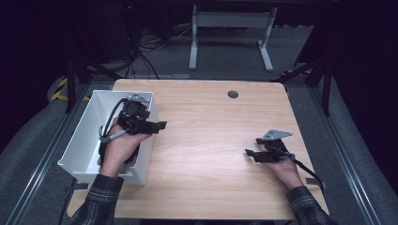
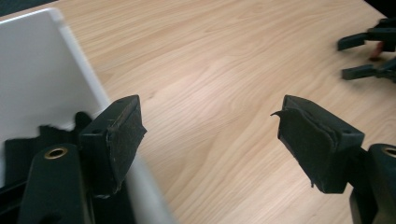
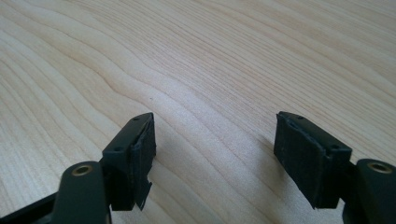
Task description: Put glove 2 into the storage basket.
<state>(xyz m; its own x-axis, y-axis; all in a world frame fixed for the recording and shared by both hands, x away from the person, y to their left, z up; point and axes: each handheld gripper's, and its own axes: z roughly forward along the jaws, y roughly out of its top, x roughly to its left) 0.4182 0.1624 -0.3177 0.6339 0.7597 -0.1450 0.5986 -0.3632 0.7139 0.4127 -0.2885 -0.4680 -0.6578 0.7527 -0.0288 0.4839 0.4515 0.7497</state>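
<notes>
With jaws apart and holding nothing, the left gripper [image 1: 157, 125] hangs over the right wall of the white bin [image 1: 84, 136] at the table's [image 1: 211, 140] left, so a careless drop could knock the bin, while the right gripper [image 1: 252, 146], also spread, rests far right.

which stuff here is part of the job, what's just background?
In play:
- left hand-held gripper, open, over the bin's rim
- white bin
- right hand-held gripper, open, over bare wood

Background:
- wooden table
- table's cable grommet
- white desk frame behind
- floor cables
</notes>
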